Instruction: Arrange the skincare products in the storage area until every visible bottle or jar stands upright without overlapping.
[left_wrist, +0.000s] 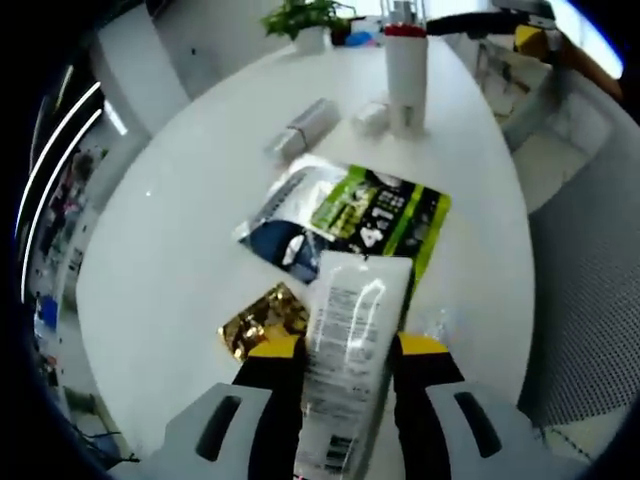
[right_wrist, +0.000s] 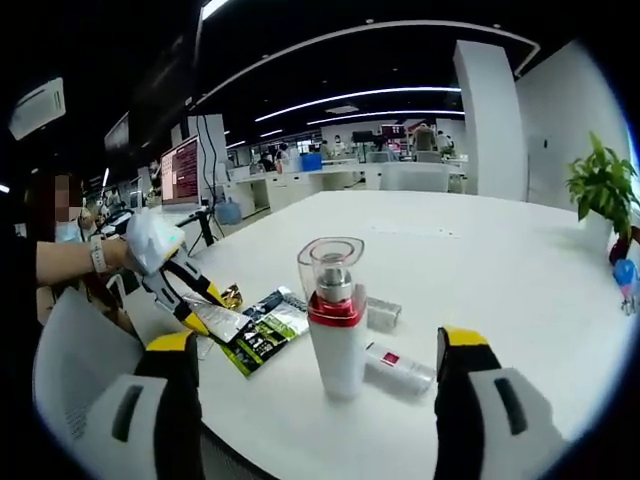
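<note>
Between the yellow-tipped jaws of the left gripper (left_wrist: 345, 350), nearest in the left gripper view, a flat white plastic tube with small printed text (left_wrist: 350, 350) is pinched, its broad end pointing away over the round white tabletop (left_wrist: 170, 250). Just beyond the tube's far end lies a glossy sachet with a green, black and white print (left_wrist: 370, 215), flat on the tabletop, and just beside the left jaw sits a crumpled gold foil packet (left_wrist: 262, 322). Farther on, a silvery-grey rectangular tube (left_wrist: 303, 130) lies on its side. Near it a small white bottle (left_wrist: 369, 117) also lies down, just beside the foot of a tall white cylindrical bottle with a red band and clear cap (left_wrist: 405, 75), which stands upright. At the tabletop's far edge is a green potted plant (left_wrist: 305, 22).

The right gripper (right_wrist: 325, 375) has its jaws spread wide, holding nothing, with the tall bottle (right_wrist: 333, 315) upright between them and a little ahead. The small white bottle (right_wrist: 395, 368) rests on its side against that bottle's base, and the grey tube (right_wrist: 382, 313) lies just behind. To the left, the left gripper (right_wrist: 195, 310), held in a white-gloved hand (right_wrist: 150, 240), hovers by the green sachet (right_wrist: 262, 335). The plant (right_wrist: 603, 185) stands at the far right.
</note>
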